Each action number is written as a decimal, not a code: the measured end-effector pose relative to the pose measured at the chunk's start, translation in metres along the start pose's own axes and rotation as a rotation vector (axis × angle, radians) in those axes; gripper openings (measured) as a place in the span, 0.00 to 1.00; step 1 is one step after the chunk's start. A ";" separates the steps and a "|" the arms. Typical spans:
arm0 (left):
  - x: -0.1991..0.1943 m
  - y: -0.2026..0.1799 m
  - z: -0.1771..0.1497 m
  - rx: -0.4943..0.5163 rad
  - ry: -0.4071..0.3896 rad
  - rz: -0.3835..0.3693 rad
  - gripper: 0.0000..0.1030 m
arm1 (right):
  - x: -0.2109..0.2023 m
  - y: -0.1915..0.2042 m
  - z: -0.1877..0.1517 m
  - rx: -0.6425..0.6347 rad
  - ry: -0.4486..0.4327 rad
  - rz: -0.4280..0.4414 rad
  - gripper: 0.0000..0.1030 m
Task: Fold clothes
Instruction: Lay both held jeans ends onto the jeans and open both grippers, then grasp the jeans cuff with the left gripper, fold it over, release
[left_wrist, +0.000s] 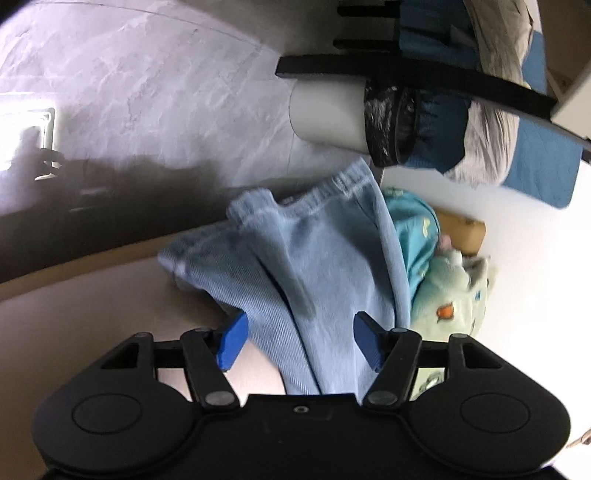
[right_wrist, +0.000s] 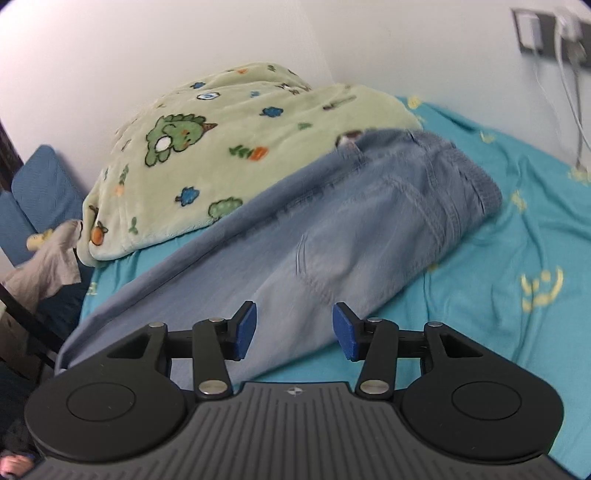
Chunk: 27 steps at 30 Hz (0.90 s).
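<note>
Denim is seen first in the left wrist view: a pair of light blue jeans (left_wrist: 314, 258) hangs down over the edge of the bed (left_wrist: 74, 314), its elastic waistband turned toward the marbled floor (left_wrist: 129, 81). The left claw (left_wrist: 301, 341) is spread wide, and the trouser fabric passes between its blue pads (left_wrist: 232, 341) without being pinched. Beside the jeans a teal sheet (left_wrist: 417, 236) and a green printed blanket (left_wrist: 454, 291) are visible, and a white bin (left_wrist: 328, 118) with a black liner lies beyond on the floor.

In the right wrist view the jeans (right_wrist: 332, 236) are laid diagonally across the teal sheet (right_wrist: 517, 240) of the bed, the waistband end toward the wall, one long edge resting against the green printed blanket (right_wrist: 229, 147). The right claw (right_wrist: 293, 330) is held wide apart just above the leg fabric, nothing being gripped. Motion blur is shown on the denim.
</note>
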<state>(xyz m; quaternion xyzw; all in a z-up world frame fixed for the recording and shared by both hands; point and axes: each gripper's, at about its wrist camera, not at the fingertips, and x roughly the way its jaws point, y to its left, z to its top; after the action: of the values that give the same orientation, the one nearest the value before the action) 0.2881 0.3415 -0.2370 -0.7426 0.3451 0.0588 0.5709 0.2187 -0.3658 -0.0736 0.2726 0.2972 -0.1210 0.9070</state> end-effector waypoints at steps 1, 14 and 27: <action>0.003 0.001 0.003 -0.003 -0.009 -0.005 0.59 | -0.002 -0.001 -0.004 0.026 0.004 0.007 0.47; 0.016 0.009 0.028 -0.043 0.003 -0.005 0.60 | 0.017 -0.003 -0.032 0.098 0.078 -0.006 0.47; -0.002 0.019 0.029 -0.043 0.082 0.137 0.61 | 0.015 -0.001 -0.036 0.064 0.093 -0.020 0.48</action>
<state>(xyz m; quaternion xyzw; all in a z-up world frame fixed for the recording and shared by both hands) 0.2849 0.3663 -0.2610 -0.7311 0.4168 0.0744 0.5350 0.2133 -0.3470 -0.1077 0.3039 0.3380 -0.1268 0.8817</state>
